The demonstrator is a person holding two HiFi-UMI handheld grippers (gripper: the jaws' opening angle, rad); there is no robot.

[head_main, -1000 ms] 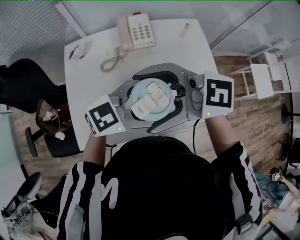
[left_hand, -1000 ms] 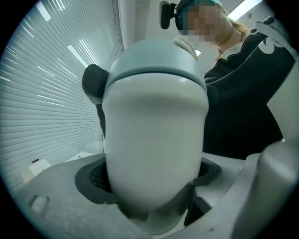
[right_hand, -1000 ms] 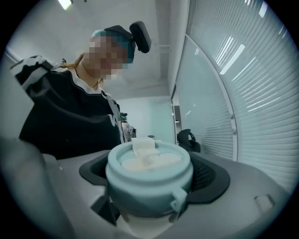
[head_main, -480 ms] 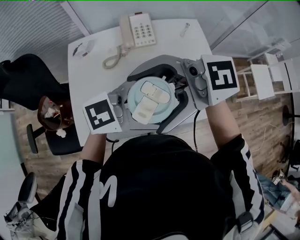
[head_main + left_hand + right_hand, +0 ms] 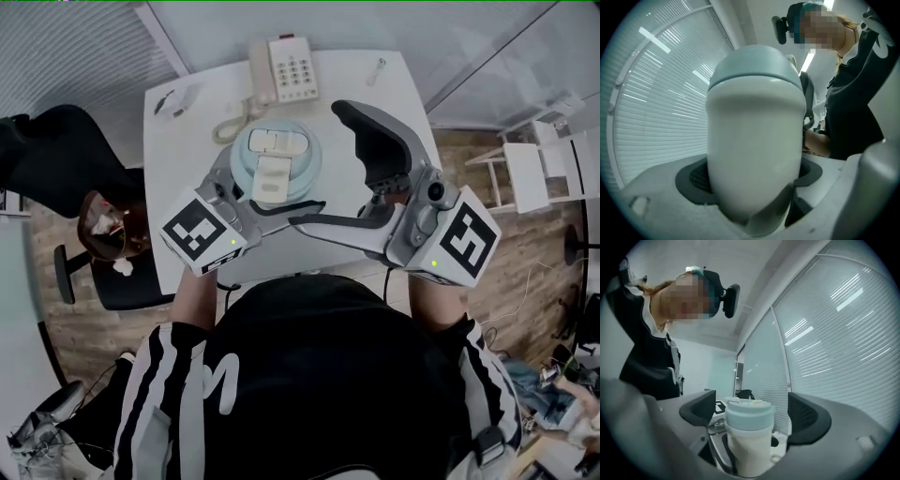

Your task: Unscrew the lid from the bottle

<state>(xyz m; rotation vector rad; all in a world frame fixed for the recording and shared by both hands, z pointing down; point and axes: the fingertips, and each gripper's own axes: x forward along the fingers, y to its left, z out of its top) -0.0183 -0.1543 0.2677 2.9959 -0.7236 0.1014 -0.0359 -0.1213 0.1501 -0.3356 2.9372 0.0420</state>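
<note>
The left gripper [image 5: 262, 192] is clamped around the body of the bottle [image 5: 754, 154], which carries its pale blue lid [image 5: 274, 161] on top. The right gripper [image 5: 323, 169] sits just to the right of the bottle, jaws spread wide and gripping nothing; in its own view the bottle shows between them, farther off. Beyond the bottle, a telephone [image 5: 291, 67] lies on the white table [image 5: 178, 150].
</note>
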